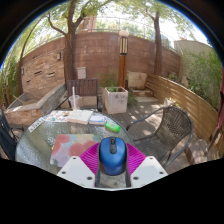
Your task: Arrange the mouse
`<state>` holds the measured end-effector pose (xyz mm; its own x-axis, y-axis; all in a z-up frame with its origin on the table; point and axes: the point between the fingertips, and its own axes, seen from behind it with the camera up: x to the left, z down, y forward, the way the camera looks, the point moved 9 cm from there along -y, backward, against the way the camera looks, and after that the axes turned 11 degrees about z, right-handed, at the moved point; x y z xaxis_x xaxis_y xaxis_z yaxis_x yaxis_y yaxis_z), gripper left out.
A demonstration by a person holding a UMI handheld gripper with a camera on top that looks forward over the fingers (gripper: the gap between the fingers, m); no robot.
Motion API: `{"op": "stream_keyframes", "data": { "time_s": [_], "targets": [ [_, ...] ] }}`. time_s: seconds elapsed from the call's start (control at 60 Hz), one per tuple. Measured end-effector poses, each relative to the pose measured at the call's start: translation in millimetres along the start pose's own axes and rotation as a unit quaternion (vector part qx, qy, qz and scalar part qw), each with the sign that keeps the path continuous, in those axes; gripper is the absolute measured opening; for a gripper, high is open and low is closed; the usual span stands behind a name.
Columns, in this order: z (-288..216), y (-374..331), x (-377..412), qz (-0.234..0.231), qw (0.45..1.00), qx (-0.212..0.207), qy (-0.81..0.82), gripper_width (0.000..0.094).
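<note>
Blue, the mouse (112,155) sits between your tongs (112,168), whose pink pads look clamped on its sides, raised above the glass surface (40,140). So the pickup seems done; what remains, I judge, is setting it down in place near the papers (68,148) and green bottle (113,127)

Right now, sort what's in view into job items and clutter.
Job:
- blue mouse, between the fingers of the gripper
- glass table

Lying about:
- green bottle
- papers
- metal chair
- planter box
</note>
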<state>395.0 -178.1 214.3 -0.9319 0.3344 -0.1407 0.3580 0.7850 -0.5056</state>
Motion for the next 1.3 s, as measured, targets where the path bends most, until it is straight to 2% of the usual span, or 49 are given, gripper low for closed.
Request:
{"op": "stream_keyframes", "data": {
  "time_s": [0.1,0.183,0.3,0.467,0.617,0.667,0.733,0.767,0.833,1.033,1.3],
  "targets": [
    [-48.5,1.3,31.9,-0.027,0.999,-0.040,0.012,0.0344],
    [-67.2,27.0,68.1,-0.057,0.998,-0.040,0.004,0.0344],
    [-44.5,81.8,124.3,-0.092,0.996,0.009,-0.010,0.0342],
    [27.3,152.8,176.1,-0.108,0.990,0.084,-0.036,0.0350],
    [57.1,165.4,188.5,-0.117,0.984,0.121,-0.058,0.0502],
    [56.1,162.5,184.7,-0.110,0.984,0.123,-0.063,0.0628],
    [50.8,149.6,180.4,-0.100,0.986,0.111,-0.075,0.0872],
    [43.6,141.5,176.6,-0.095,0.987,0.107,-0.079,0.0829],
    [34.4,119.1,172.9,-0.086,0.989,0.089,-0.086,0.0858],
    [10.2,13.9,156.0,-0.056,0.993,0.065,-0.082,0.0852],
    [33.6,-95.5,149.2,-0.028,0.996,0.052,-0.074,0.0851]
  ]
}}
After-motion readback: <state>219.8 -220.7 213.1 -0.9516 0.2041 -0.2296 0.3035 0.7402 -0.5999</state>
